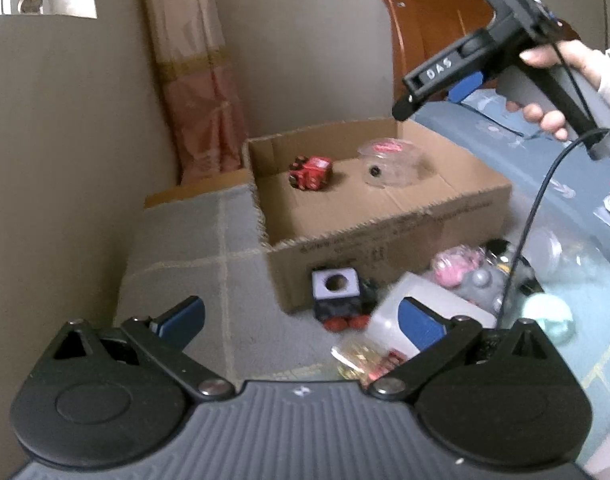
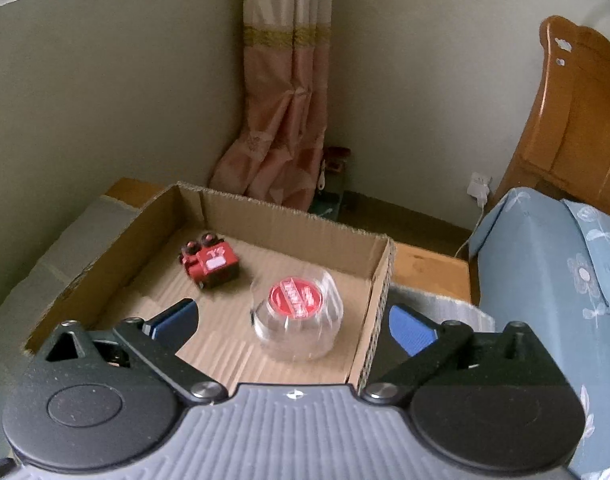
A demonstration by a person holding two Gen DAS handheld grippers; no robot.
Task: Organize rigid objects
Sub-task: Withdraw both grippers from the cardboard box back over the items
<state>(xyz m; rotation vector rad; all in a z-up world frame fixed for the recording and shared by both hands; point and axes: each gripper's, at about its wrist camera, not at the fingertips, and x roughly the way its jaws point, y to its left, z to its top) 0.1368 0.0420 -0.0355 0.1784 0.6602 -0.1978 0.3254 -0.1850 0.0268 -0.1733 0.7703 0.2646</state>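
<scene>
An open cardboard box [image 1: 385,236] [image 2: 285,216] holds a red toy car [image 1: 309,173] [image 2: 211,260] and a clear plastic jar with a red lid [image 1: 391,162] [image 2: 298,316]. My right gripper [image 2: 293,320] is open and empty, held above the jar; it also shows in the left wrist view [image 1: 437,84], high over the box's right side. My left gripper [image 1: 301,320] is open and empty, low over the bed in front of the box. Just ahead of it lies a dark blue toy train [image 1: 337,296] and a white plastic box [image 1: 425,312].
A heap of small toys [image 1: 477,272] lies right of the box on the blue sheet: pink and grey figures, a mint ball [image 1: 549,316], a gold-wrapped item [image 1: 361,360]. A wall and curtain [image 2: 285,120] stand behind the box. A wooden headboard [image 2: 577,120] is on the right.
</scene>
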